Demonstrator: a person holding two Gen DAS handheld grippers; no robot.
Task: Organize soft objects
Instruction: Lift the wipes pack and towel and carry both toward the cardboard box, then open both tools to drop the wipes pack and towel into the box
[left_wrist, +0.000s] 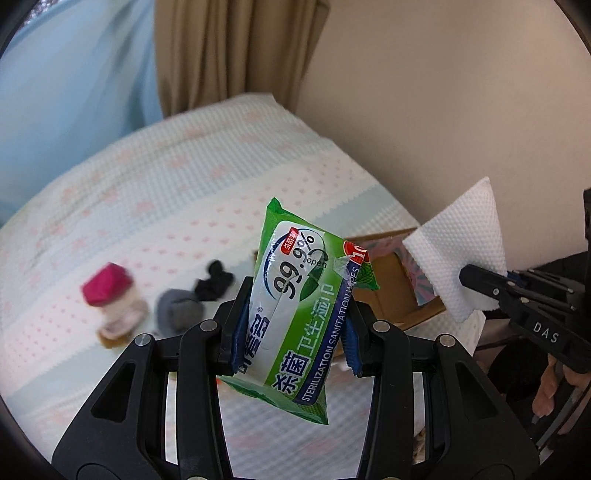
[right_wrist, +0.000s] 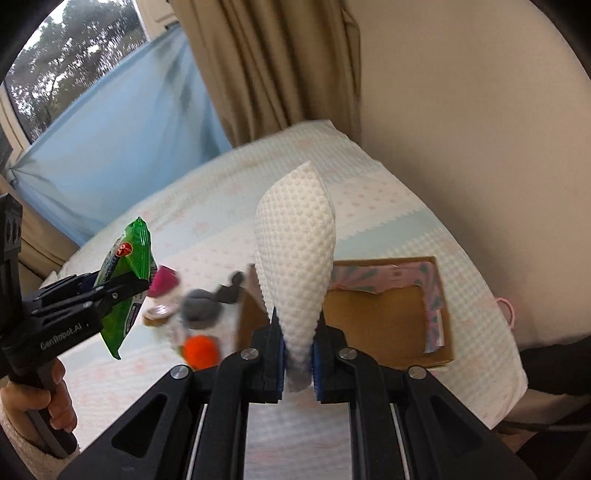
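Bedding (left_wrist: 184, 177) with pink dots fills the scene; a cardboard box (right_wrist: 384, 321) lies at its right. Above it, the left gripper (left_wrist: 293, 328) clamps a green wipes pack (left_wrist: 295, 295), and the right gripper (right_wrist: 297, 354) pinches a white paper towel (right_wrist: 295, 251).

Wet-wipe pack (left_wrist: 295, 295): glossy plastic film, green and white, crinkled, with a clear peel tab. Paper towel (right_wrist: 295, 258): matt white paper, embossed all over in small dimples. Cardboard box (right_wrist: 388, 317): dull brown board (edges looked torn), lined with a pink printed sheet. Bedspread (left_wrist: 184, 177): soft quilted cloth, waffle-textured, matt. Curtain (right_wrist: 277, 62): tan woven cloth, matt. Left gripper (left_wrist: 293, 328): matt black plastic, blue pads, bright metal screw heads.
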